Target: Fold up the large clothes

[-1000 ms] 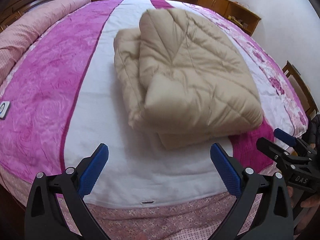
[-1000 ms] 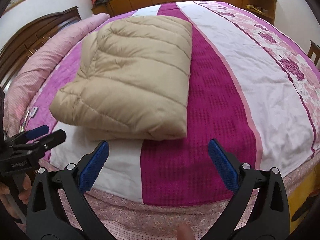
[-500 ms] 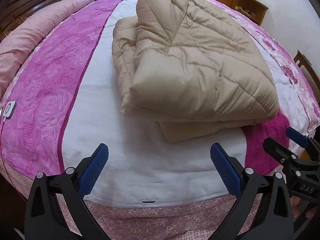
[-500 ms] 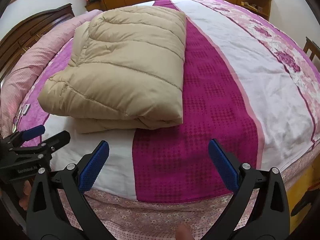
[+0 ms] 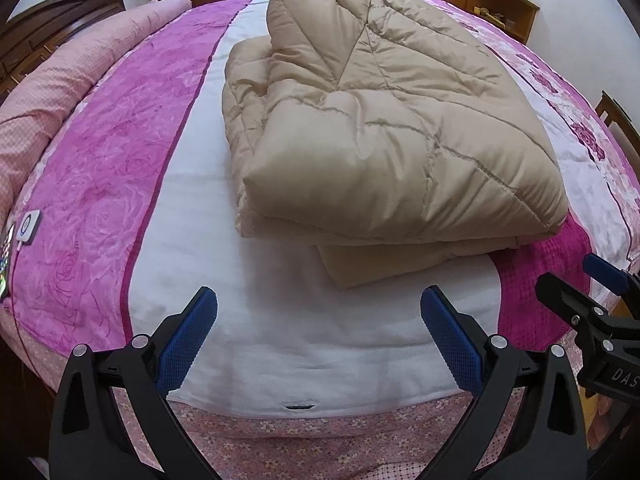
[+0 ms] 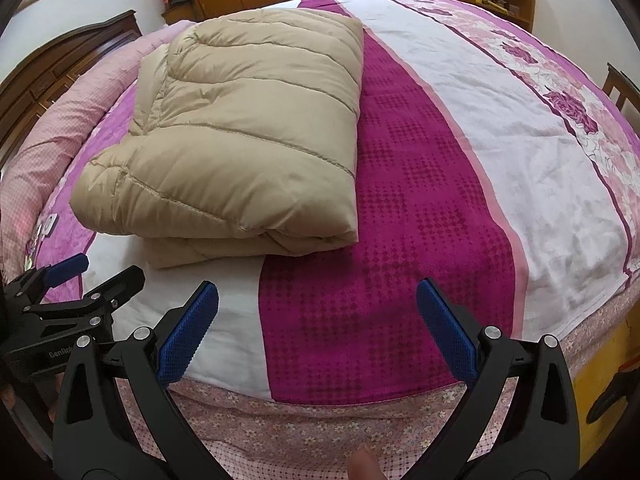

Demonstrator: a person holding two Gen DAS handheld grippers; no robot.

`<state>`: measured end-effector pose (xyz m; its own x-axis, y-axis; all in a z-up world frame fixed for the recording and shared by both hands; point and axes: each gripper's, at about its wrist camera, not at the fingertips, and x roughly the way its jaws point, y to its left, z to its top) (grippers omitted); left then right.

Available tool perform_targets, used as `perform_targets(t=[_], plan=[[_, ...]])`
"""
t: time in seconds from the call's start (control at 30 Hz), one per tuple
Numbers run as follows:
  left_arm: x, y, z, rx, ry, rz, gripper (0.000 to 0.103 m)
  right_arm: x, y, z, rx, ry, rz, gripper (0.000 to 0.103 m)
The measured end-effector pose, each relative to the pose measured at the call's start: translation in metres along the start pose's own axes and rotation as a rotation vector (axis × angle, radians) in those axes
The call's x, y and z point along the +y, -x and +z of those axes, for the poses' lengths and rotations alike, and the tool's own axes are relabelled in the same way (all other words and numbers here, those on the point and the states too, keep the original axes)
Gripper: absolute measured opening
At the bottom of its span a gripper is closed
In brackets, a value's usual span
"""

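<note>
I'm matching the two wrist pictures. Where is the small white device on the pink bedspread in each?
Left wrist: white device at far left edge, mid-height.
Right wrist: white device at far left, tiny, beyond the folded beige coat.
Shared landmark: the beige coat, with the device to its left.

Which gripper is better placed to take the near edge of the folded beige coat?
Left. The left gripper, open, faces the padded coat's protruding lower layer. The right gripper, also open, faces mostly bare bedspread.
</note>
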<state>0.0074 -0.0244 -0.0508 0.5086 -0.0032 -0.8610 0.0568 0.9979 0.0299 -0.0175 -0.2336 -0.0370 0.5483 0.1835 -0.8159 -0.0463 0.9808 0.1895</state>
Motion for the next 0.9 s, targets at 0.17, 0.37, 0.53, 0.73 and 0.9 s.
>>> perform_targets(t=[0.17, 0.37, 0.53, 0.73, 0.9], plan=[[0.0025, 0.0017, 0.0015, -0.007, 0.007, 0.003, 0.097, 0.0012, -0.0009, -0.0005, 0.005, 0.004, -0.001, 0.098], [0.0007, 0.0026, 0.0020, -0.013, -0.008, 0.016, 0.097, 0.0052, -0.0018, -0.0016, 0.016, 0.012, -0.002, 0.098], [0.0000, 0.0019, 0.0020, -0.011, -0.008, 0.022, 0.097, 0.0068, -0.0022, -0.0027, 0.019, 0.015, -0.008, 0.098], [0.0005, 0.0007, 0.0020, -0.008, -0.009, 0.026, 0.097, 0.0075, -0.0023, -0.0024, 0.019, 0.011, -0.005, 0.098], [0.0017, 0.0012, 0.0020, -0.011, -0.012, 0.032, 0.097, 0.0078, -0.0024, -0.0025, 0.019, 0.014, -0.005, 0.098]])
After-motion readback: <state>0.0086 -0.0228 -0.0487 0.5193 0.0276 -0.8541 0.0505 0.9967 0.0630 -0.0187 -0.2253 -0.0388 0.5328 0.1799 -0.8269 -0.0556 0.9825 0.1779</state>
